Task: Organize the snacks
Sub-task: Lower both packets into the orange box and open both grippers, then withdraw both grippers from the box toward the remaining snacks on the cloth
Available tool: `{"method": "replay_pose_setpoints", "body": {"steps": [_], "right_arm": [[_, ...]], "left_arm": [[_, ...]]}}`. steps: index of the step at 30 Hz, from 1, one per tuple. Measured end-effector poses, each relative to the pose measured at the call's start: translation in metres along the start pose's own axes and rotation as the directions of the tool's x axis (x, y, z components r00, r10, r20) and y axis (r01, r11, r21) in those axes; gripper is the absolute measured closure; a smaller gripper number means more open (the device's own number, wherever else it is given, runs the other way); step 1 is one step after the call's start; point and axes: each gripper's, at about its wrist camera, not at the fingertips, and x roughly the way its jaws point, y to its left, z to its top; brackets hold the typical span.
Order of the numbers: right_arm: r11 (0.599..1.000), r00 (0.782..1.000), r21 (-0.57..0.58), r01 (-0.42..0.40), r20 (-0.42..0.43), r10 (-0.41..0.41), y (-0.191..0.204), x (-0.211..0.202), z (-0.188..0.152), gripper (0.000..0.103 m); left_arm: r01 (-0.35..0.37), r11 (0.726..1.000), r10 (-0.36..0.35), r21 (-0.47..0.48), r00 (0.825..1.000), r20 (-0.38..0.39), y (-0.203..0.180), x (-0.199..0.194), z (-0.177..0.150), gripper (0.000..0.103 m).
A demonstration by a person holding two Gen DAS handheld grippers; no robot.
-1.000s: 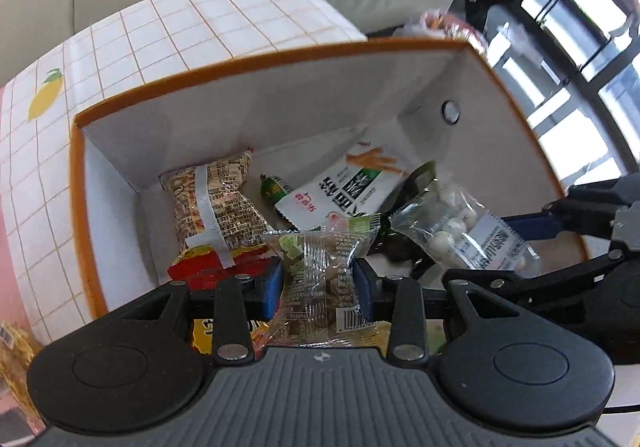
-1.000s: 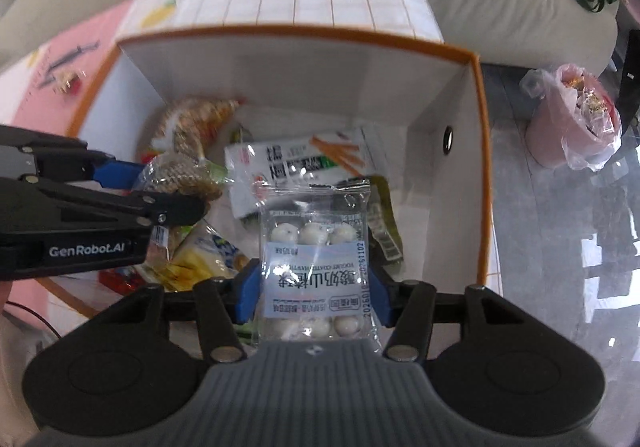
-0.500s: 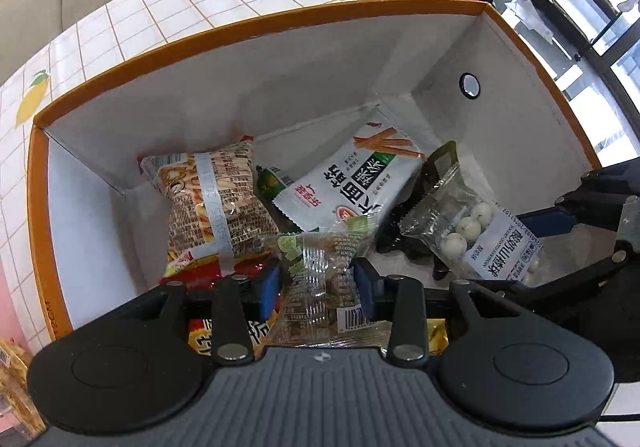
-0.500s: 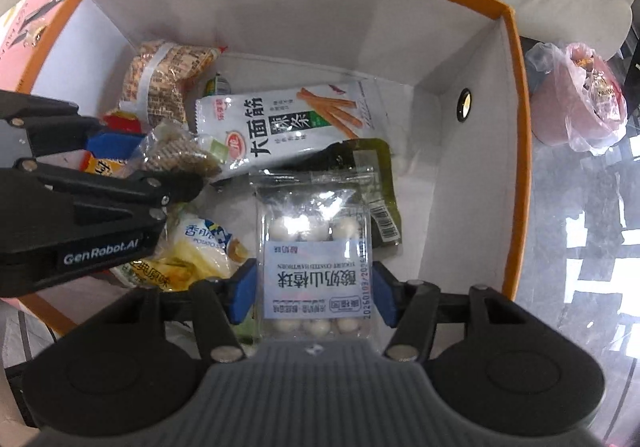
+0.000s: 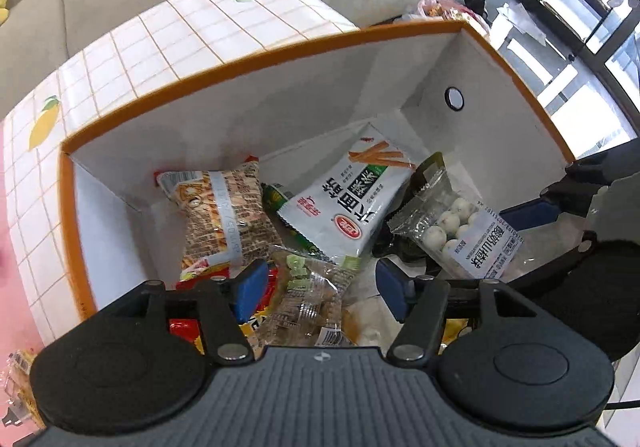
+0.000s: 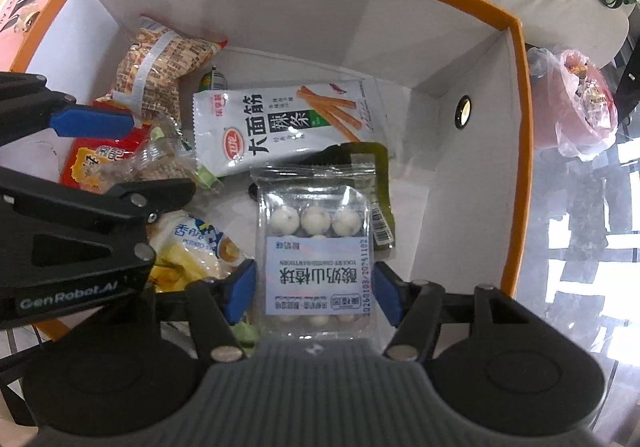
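Packets like these look light, crinkly and slippery, with soft contents that would crush under a hard squeeze, so a flat sealed edge seems the best place to pinch. Inside the orange-rimmed box [image 6: 520, 119], the left tongs [image 5: 324, 289] have just been opening: their blue pads stand apart, and the clear wafer packet [image 5: 310, 299] lies loose between them on the pile. The right tongs [image 6: 314, 289] have also just been opening; the yogurt-ball packet [image 6: 318, 243] sits between their pads, and a thin gap seems to show on each side, so it looks released rather than clamped.
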Motion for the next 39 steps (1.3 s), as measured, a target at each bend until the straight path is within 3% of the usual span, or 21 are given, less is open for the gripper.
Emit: {"method": "replay_pose_setpoints", "body": {"steps": [5, 18, 28, 33, 39], "right_arm": [[1.0, 0.999, 0.008, 0.02, 0.033, -0.021, 0.004, -0.013, -0.001, 0.021], [0.999, 0.989, -0.012, 0.037, 0.14, -0.035, 0.027, -0.068, -0.021, 0.018], [1.0, 0.962, -0.013, 0.026, 0.271, -0.021, 0.063, -0.114, -0.04, 0.017], [0.998, 0.923, -0.058, 0.036, 0.384, -0.011, 0.095, -0.134, -0.055, 0.017], [0.996, 0.833, -0.092, 0.018, 0.552, 0.035, 0.138, -0.153, -0.074, 0.017]], "left_arm": [[-0.006, 1.0, 0.007, -0.022, 0.999, 0.032, 0.002, -0.014, -0.004, 0.03], [-0.019, 0.999, 0.026, -0.045, 0.988, 0.153, 0.013, -0.075, -0.025, 0.029], [-0.072, 0.993, 0.094, -0.091, 0.956, 0.277, 0.03, -0.138, -0.066, 0.029], [-0.088, 0.987, 0.129, -0.133, 0.931, 0.342, 0.048, -0.168, -0.094, 0.029], [-0.075, 0.966, 0.17, -0.247, 0.906, 0.388, 0.088, -0.195, -0.135, 0.029]]}}
